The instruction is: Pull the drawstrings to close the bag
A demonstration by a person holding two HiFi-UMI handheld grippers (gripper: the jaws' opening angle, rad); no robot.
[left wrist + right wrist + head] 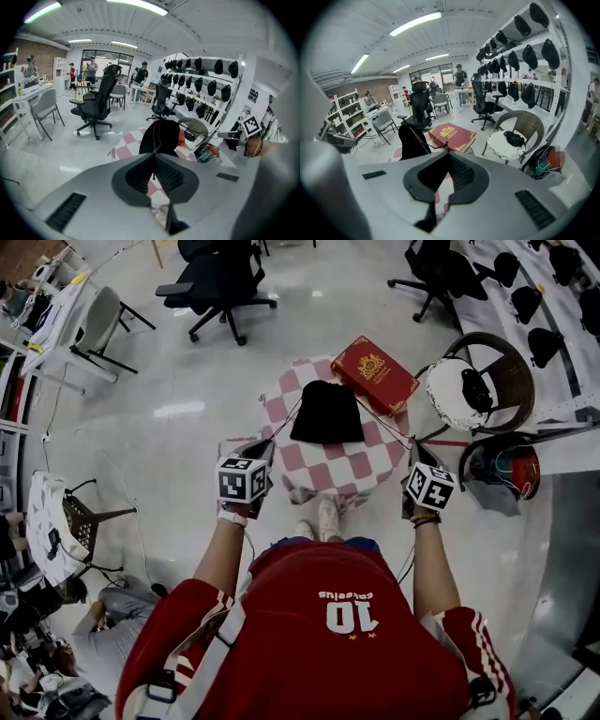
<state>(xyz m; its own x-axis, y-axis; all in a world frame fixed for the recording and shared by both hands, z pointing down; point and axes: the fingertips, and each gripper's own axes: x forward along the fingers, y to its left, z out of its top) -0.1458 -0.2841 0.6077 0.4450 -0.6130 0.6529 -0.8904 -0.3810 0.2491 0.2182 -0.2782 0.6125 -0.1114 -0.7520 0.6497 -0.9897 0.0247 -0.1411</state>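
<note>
Black bag [327, 412] is seen upright at the middle of a small table [323, 472] covered in pink-and-white check cloth. A red book [375, 374] lies just beside it, at the far right edge. Two thin drawstrings are led out from the bag, one to each side. The left drawstring [284, 424] is pinched in the left gripper [266, 448], whose jaws are closed to a narrow slit on the cord. The right drawstring [389, 423] is clamped in the right gripper [415, 448], with jaws fully together on it. Both grippers are held off the near table corners, well apart and angled down. Both cords are drawn taut. A wicker chair [492, 381] is seen at right. How far the bag mouth is closed cannot be told.
</note>
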